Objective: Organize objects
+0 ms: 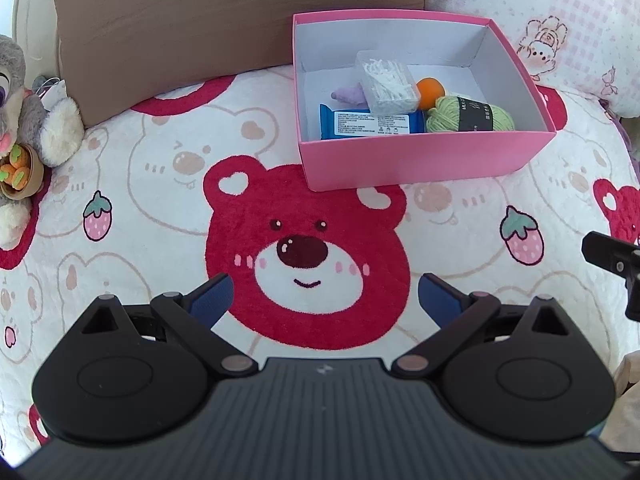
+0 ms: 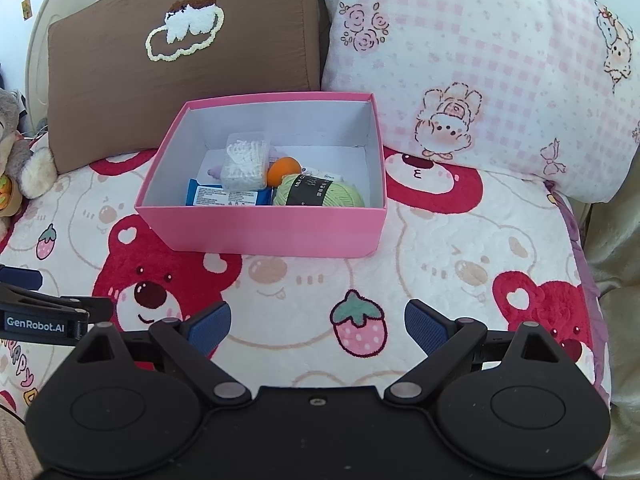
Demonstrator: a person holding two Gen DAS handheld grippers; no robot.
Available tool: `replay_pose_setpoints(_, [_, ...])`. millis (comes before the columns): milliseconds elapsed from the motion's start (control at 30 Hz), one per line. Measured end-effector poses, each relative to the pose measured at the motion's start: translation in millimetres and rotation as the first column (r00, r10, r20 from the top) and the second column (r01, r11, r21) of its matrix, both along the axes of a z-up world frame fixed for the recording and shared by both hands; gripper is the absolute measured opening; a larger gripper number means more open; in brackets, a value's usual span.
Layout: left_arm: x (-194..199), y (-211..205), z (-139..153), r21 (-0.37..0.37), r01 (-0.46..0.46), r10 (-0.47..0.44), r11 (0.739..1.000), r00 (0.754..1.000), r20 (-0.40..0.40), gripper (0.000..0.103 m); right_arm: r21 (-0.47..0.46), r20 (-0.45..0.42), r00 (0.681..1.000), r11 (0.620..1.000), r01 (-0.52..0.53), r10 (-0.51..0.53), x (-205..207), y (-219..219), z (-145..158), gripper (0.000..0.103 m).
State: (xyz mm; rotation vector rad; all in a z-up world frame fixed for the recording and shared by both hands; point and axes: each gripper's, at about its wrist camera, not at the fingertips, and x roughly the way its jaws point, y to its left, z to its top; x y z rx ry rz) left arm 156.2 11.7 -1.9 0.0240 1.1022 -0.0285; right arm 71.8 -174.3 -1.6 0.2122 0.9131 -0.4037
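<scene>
A pink cardboard box (image 2: 276,232) with a white interior sits open on a bed covered by a blanket (image 2: 432,264) printed with red bears and strawberries. Inside the box, toward its near wall, lie a blue packet of wipes (image 2: 226,197) at the left and a ball of light green yarn (image 2: 320,193) with a black label at the right. A clear plastic case of white cotton swabs (image 2: 245,166) rests on top of the wipes packet, an orange ball (image 2: 283,171) sits touching the yarn, and a small lilac item (image 2: 216,171) peeks out behind the case; what it is cannot be told. The far half of the box floor is bare.

In the right wrist view, the right tongs (image 2: 318,326) hang spread wide over the blanket, holding nothing, with the box at twelve o'clock, slightly left, well apart. In the left wrist view, the left tongs (image 1: 325,300) are likewise spread wide and hold nothing, above a large red bear face, with the box (image 1: 424,160) at about one o'clock.

Behind the box at eleven o'clock leans a brown cushion (image 2: 184,60); at one o'clock lies a pink checked pillow (image 2: 480,68), close to the box's far right corner. A grey plush toy (image 1: 24,120) sits at the left edge, at ten o'clock. Open blanket stretches between tongs and box.
</scene>
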Motion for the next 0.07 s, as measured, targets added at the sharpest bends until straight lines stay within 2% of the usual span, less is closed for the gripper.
replay_pose_setpoints(67, [0.1,0.1,0.0,-0.001,0.001,-0.001,1.0,1.0,0.0,0.1,-0.001,0.0,1.0,1.0,-0.002,0.002,0.1,-0.3,0.2,0.096])
